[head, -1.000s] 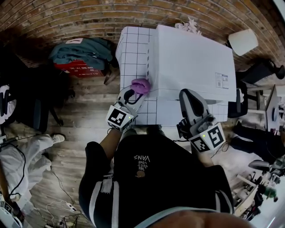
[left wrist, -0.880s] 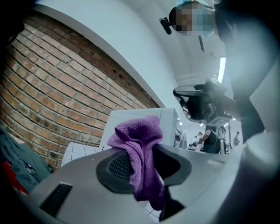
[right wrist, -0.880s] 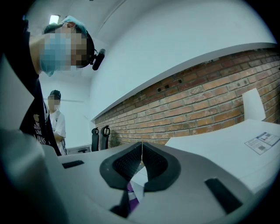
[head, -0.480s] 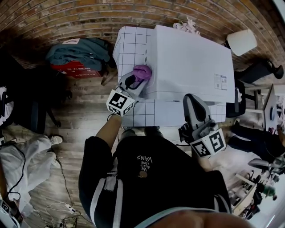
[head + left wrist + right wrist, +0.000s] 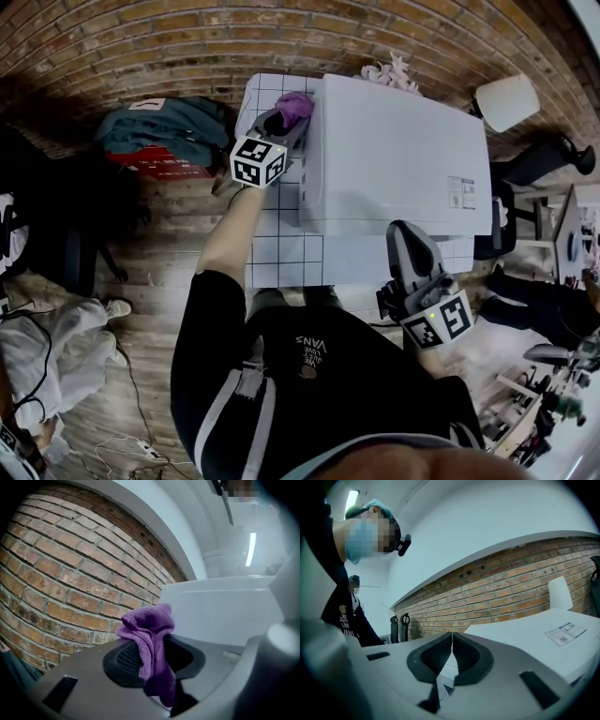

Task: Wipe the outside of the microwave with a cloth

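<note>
The white microwave (image 5: pixel 398 155) stands on a white gridded table (image 5: pixel 281 248). My left gripper (image 5: pixel 286 117) is shut on a purple cloth (image 5: pixel 294 104) and holds it against the far end of the microwave's left side. In the left gripper view the cloth (image 5: pixel 150 641) hangs bunched between the jaws, with the microwave's white side (image 5: pixel 225 613) just behind it. My right gripper (image 5: pixel 405 234) is shut with nothing in it and hovers by the microwave's near right corner. In the right gripper view the right gripper (image 5: pixel 452 641) shows its tips touching, with the microwave's top (image 5: pixel 534 625) beyond.
A brick wall (image 5: pixel 187 37) runs behind the table. A pile of clothes on a red box (image 5: pixel 164 127) lies on the wooden floor to the left. A white lamp shade (image 5: pixel 507 101) and a dark chair (image 5: pixel 553 150) stand at the right. A pink-white bundle (image 5: pixel 386 69) lies behind the microwave.
My left gripper has carried the cloth along the microwave's left side, from its near corner to its far end. The right gripper has drifted slightly toward me.
</note>
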The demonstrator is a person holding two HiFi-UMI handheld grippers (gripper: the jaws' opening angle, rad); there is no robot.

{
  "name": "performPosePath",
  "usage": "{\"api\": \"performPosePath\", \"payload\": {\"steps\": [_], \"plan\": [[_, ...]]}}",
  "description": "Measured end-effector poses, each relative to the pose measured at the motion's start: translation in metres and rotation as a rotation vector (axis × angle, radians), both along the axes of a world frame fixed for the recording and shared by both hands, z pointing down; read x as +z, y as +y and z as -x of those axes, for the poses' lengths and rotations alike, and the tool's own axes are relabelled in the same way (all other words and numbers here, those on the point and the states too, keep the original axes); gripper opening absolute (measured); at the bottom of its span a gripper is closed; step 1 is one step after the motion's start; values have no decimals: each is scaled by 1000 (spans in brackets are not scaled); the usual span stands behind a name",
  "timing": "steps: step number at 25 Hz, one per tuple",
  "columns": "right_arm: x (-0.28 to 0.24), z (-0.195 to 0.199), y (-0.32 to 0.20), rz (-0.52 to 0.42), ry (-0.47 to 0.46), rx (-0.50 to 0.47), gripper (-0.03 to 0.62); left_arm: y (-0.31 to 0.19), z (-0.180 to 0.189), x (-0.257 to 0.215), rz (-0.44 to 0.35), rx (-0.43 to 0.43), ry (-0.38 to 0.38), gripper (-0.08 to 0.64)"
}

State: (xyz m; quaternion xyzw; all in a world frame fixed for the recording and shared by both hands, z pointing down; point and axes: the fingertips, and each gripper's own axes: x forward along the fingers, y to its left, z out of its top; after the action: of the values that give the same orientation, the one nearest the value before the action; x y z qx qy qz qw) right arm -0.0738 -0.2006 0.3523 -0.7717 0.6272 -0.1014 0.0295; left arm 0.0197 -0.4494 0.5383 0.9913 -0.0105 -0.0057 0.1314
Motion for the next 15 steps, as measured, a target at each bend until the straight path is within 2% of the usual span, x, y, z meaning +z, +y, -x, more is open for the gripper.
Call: {"api": "performPosePath", "payload": {"steps": [4,7,11,15], "plan": [[2,-4,2,10,-9,9,0,-15,-18,2,1,-16,-29,130],[1,-5,3,7,-11,6,0,-20,-18,2,-3,-30,-31,130],[-1,-6,4,-5,-11,-1,0,-11,2,-1,2,-43,1,130],[-4,-4,1,-22,-16,-16,0,19,40,-5,-11,-21,39,130]]}}
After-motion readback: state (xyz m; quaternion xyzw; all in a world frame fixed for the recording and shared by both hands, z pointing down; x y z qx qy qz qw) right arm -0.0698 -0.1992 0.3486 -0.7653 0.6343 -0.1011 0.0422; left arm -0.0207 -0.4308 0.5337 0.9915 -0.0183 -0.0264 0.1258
